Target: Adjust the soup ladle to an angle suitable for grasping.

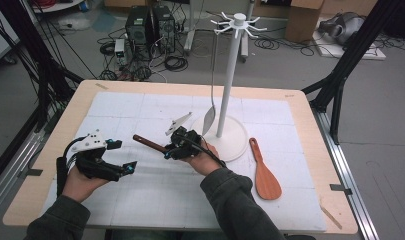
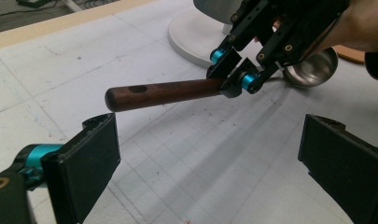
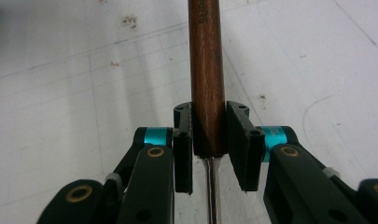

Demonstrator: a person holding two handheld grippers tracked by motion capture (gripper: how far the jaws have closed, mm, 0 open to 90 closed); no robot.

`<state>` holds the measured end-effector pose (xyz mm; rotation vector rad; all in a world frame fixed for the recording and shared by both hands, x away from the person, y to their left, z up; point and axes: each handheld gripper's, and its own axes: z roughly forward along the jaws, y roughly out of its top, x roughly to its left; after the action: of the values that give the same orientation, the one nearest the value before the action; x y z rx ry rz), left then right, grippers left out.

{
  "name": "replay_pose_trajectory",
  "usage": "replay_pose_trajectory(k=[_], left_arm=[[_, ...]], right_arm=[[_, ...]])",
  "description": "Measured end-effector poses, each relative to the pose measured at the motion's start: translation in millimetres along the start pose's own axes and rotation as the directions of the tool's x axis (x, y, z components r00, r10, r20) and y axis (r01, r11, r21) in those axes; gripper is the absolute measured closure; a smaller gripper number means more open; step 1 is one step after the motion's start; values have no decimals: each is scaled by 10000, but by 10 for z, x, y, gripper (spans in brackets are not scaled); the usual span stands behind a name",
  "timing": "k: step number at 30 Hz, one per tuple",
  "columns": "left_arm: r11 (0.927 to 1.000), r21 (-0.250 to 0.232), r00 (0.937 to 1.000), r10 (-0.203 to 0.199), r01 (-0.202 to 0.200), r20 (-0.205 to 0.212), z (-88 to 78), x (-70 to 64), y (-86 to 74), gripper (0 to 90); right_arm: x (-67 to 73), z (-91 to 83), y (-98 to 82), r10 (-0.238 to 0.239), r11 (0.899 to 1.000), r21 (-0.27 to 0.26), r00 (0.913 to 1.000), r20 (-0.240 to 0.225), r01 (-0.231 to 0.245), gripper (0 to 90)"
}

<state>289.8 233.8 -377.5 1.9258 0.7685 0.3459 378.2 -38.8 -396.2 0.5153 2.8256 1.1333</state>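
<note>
Near the middle of the white mat (image 1: pixel 140 190), the right gripper (image 1: pixel 179 145) was clamped on a ladle's dark wooden handle (image 1: pixel 149 143); its own view showed both pads pressed against the handle's (image 3: pixel 206 84) lower end, just where the thin metal shank (image 3: pixel 212 186) ran down out of it. From the left gripper's view the handle (image 2: pixel 163 93) lay almost level above the mat, its free end with a hanging hole pointing away from the right gripper (image 2: pixel 238 74), while the steel bowl (image 2: pixel 312 70) sat low behind the hand, close to the mat; whether it touched the surface could not be told. The left gripper (image 1: pixel 127 169) waited well apart on the left side of the mat, its jaws spread wide with nothing between them. Farther out stood the white rack (image 1: pixel 230 65), its round base (image 1: pixel 235 137) just beyond the right hand, and one metal spoon (image 1: pixel 210 117) already hung from a hook at the top. A wooden rice paddle (image 1: pixel 265 172) lay flat on the mat to the right of the base. Judged from this, one utensil was hung, the ladle was gripped but not yet carried up to a hook, and the paddle was left untouched, so much of the hanging work remained.
</note>
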Motion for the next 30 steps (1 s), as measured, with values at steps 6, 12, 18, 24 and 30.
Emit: replay_pose_trajectory(k=[6, 12, 18, 24, 30], left_arm=[[9999, -23, 9999, -138, 138, 54, 27, -2, 13, 82], [9996, -127, 9995, -267, 269, 147, 55, -22, 51, 90], [9994, -113, 9987, -316, 321, 395, 96, -48, 100, 142], [9979, -340, 9967, -529, 551, 618, 107, -38, 151, 205], [9973, -513, 9953, -486, 530, 835, 131, -63, 230, 246]], right_arm=[[25, -114, -1, 15, 9994, -355, 9999, -108, -19, 730], [59, -207, -15, 53, 9980, -632, 9998, -189, -65, 730], [99, -309, -19, 8, 9950, -995, 9996, -295, -37, 730], [152, -382, -12, -113, 9921, -1250, 9991, -400, 62, 730], [205, -407, 5, -239, 9895, -1436, 9984, -506, 164, 731]])
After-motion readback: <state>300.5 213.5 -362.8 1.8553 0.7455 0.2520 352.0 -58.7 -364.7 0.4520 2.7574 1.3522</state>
